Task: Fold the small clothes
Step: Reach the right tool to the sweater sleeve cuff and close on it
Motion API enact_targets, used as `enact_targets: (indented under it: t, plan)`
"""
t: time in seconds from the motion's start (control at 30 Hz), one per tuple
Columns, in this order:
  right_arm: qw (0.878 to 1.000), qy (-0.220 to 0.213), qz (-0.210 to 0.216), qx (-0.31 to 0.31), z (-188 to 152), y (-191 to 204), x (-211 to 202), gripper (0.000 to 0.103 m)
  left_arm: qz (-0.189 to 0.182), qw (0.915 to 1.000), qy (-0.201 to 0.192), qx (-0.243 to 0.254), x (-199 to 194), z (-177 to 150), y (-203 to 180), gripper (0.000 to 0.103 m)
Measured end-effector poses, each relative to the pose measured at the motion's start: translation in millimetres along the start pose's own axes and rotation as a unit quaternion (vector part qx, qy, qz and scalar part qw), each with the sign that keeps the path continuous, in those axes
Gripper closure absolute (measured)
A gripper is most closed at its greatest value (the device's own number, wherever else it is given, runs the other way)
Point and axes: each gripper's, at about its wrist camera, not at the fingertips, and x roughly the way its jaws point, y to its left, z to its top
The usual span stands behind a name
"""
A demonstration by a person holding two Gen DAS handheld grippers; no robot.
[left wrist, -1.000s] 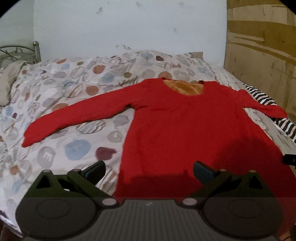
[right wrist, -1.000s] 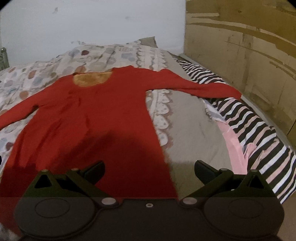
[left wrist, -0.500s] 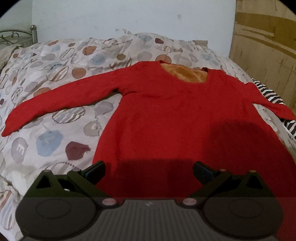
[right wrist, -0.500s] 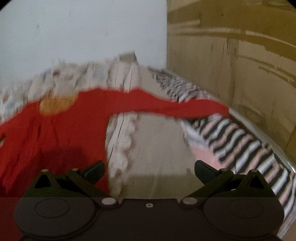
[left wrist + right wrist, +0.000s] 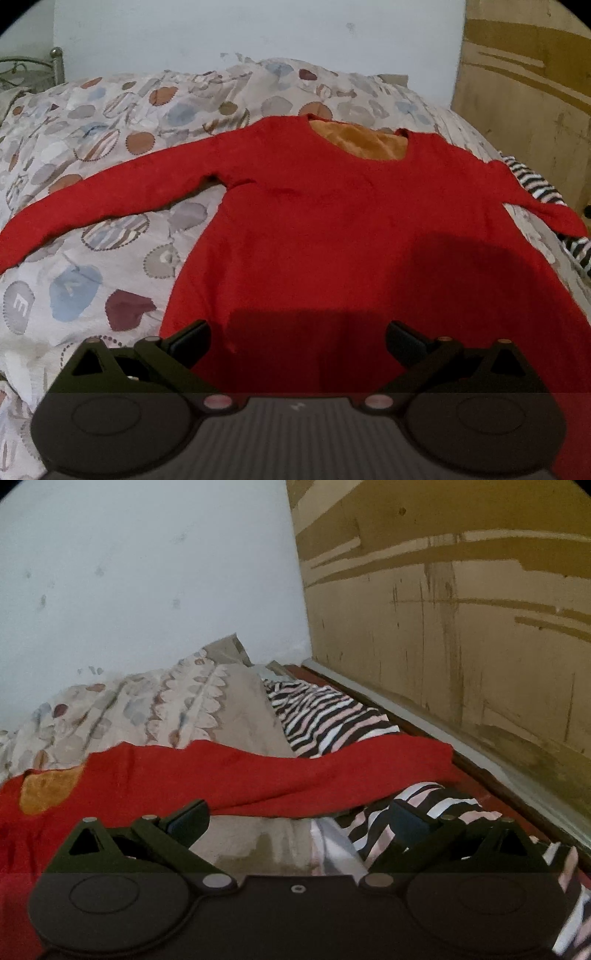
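A red long-sleeved top [image 5: 332, 229] with an orange lining at the neck lies flat on the bed, both sleeves spread out. My left gripper [image 5: 297, 338] is open and empty, above the top's lower hem. My right gripper [image 5: 299, 818] is open and empty, low over the bed just short of the top's right sleeve [image 5: 295, 775], which crosses that view from left to right. The orange neck lining [image 5: 44, 790] shows at the left of the right wrist view.
A patterned duvet [image 5: 110, 155] covers the bed. A striped black, white and pink cloth [image 5: 325, 716] lies at the right, partly under the sleeve. A brown wall panel [image 5: 461, 609] runs along the bed's right side. A metal bed frame [image 5: 29, 70] stands far left.
My right gripper has swung right and dropped close to the right sleeve. My left gripper has shifted slightly left; the top sits more to the right in its view.
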Motion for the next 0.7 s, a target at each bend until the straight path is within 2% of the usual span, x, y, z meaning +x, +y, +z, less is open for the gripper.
enact_targets:
  t: [0.2, 0.43, 0.57, 0.7]
  plan:
    - [0.997, -0.019, -0.001, 0.069, -15.6, -33.9, 16.2, 0.0, -0.031, 0.9993, -0.016, 0.014, -2.7, -18.2, 1.5, 0.0]
    - [0.989, -0.063, -0.014, 0.132, -15.0, -68.2, 28.1, 0.001, -0.055, 0.9972, -0.022, 0.045, -6.7, -32.0, -1.8, 0.0]
    - [0.985, -0.06, -0.037, 0.158, -0.6, -81.4, 50.0, 0.007, -0.067, 0.9965, -0.031, 0.041, -16.2, -31.4, 4.1, 0.0]
    - [0.976, -0.027, -0.093, 0.193, 13.6, -96.7, 80.9, 0.02, -0.062, 0.9966, -0.043, 0.035, -26.0, -29.3, 15.4, 0.0]
